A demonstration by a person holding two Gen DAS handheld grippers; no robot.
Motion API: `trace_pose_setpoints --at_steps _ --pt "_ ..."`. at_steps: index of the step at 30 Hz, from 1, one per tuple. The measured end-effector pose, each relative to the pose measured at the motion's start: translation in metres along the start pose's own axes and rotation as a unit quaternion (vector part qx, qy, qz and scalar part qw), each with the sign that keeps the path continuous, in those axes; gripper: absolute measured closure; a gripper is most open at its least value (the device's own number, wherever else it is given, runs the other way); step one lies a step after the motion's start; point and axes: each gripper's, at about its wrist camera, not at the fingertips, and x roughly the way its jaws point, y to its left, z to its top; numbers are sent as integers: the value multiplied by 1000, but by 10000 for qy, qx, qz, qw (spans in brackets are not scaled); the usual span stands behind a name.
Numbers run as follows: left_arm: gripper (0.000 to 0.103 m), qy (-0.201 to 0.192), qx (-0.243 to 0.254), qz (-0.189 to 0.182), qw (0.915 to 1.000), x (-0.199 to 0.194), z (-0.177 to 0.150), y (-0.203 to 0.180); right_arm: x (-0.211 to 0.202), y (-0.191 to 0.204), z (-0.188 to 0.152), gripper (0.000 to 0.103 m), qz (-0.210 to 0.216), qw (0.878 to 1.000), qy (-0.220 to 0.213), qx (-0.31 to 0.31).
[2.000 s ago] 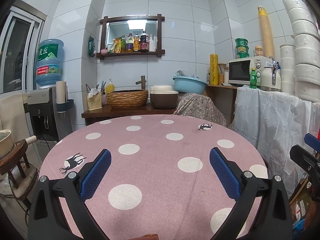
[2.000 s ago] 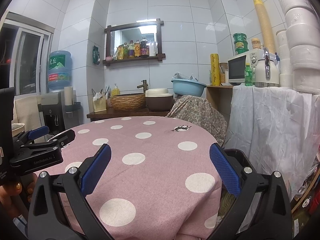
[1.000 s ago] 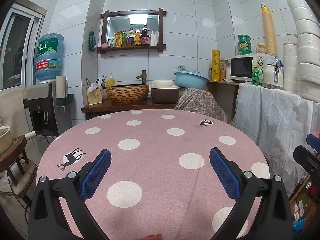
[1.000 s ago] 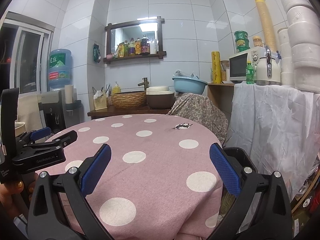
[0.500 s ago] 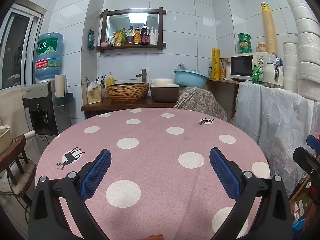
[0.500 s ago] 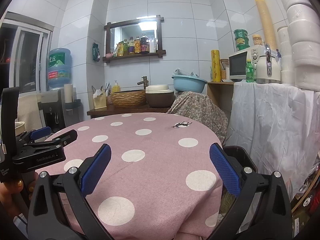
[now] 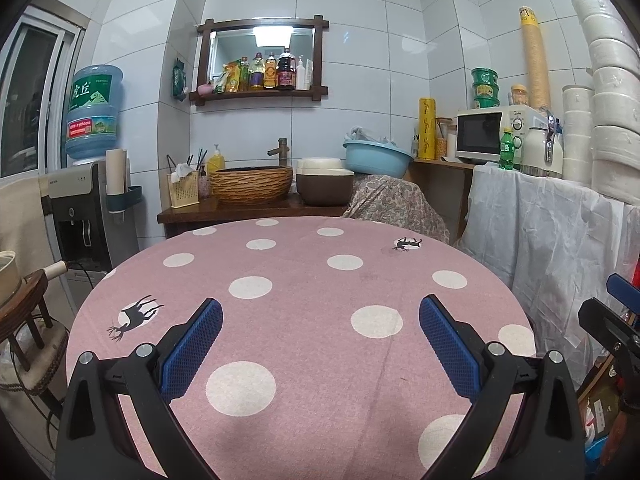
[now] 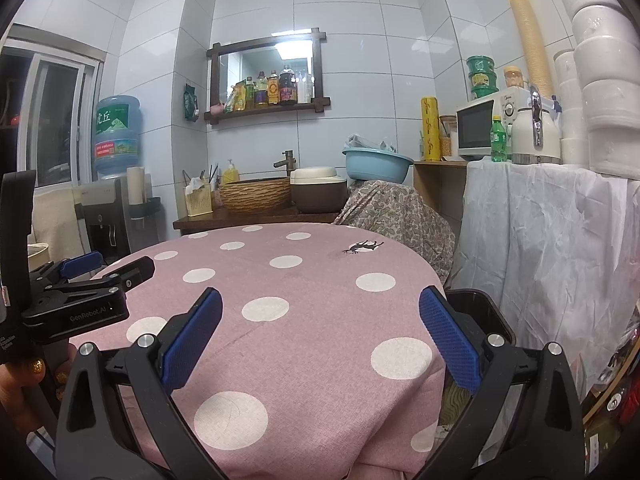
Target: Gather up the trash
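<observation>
While I hold both tools above the round table, my left gripper (image 7: 320,336) has its two blue pads wide apart with nothing between them, and it hangs over the pink tablecloth (image 7: 304,292) with white dots and small deer prints. My right gripper (image 8: 320,338) is also spread wide and empty, and it sits more to the right edge of the same table, so that its right pad is over a dark bin (image 8: 480,308) that stands just beside the table, low against the cloth. From the right camera I see my left gripper at the left side, held by my hand (image 8: 20,384). I cannot find any trash on the tablecloth; its surface shows only the printed pattern. What is inside the bin I cannot tell. Behind the table there is a wooden counter with a woven basket (image 7: 252,184), a brown pot (image 7: 324,186) and a light blue basin (image 7: 376,158).
</observation>
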Motion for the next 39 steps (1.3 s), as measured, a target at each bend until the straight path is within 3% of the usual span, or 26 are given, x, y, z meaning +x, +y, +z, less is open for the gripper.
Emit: trace_pose_setpoints --at_steps 39 --pt "5 51 -123 139 9998 0 2 2 0 0 1 6 37 10000 5 -5"
